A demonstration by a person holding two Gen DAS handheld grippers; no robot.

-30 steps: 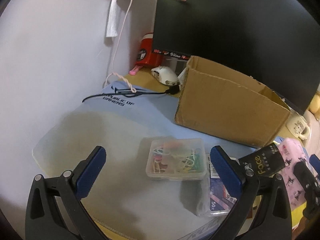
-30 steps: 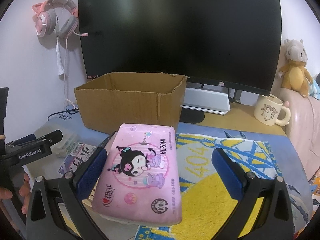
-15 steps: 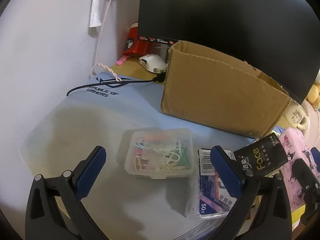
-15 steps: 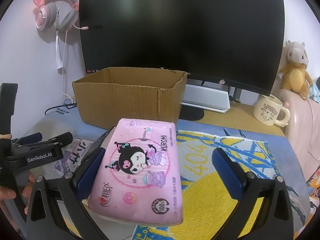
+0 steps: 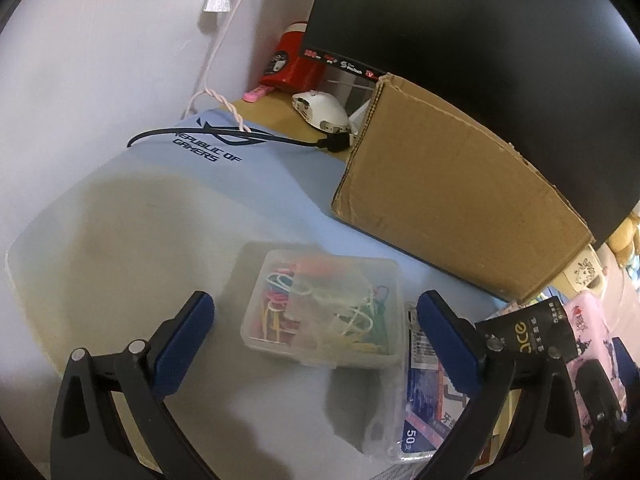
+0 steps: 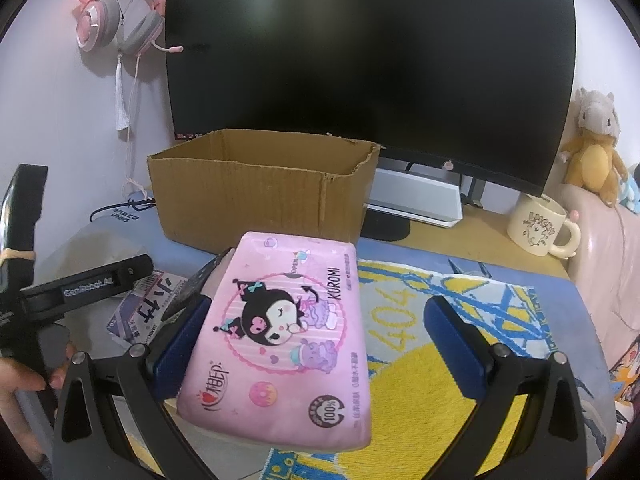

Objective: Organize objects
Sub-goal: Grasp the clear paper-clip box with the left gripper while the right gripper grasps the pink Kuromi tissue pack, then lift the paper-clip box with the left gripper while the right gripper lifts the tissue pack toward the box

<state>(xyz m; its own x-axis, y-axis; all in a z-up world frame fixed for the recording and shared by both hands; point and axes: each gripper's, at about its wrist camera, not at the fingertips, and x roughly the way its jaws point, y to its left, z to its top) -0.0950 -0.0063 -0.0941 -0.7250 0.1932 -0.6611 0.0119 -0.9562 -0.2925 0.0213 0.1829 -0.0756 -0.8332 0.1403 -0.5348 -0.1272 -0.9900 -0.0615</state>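
A clear plastic box of coloured paper clips point(image 5: 324, 308) lies on the pale blue desk mat point(image 5: 168, 216), between the tips of my open left gripper point(image 5: 316, 340), which touches nothing. To its right lie a toothpick packet point(image 5: 424, 412) and a black "face" pack point(image 5: 524, 336). The open cardboard box point(image 6: 260, 188) stands behind them, in front of the monitor. A pink Kuromi tissue pack point(image 6: 280, 340) lies between the fingers of my open right gripper point(image 6: 316, 344). It covers the left finger, and the right finger point(image 6: 452, 344) stands apart from it.
A black monitor point(image 6: 368, 60) fills the back. A cream mug point(image 6: 540, 230) and a plush toy point(image 6: 592, 148) stand at the right, with a pink headset point(image 6: 120, 24) on the wall. Behind the box are a white mouse point(image 5: 320, 110) and a red can point(image 5: 292, 66). A hand point(image 6: 24, 372) holds the left gripper's body.
The left gripper has moved forward, so the clip box now sits more centrally between its fingers. The right gripper has edged closer to the tissue pack. Both stay open.
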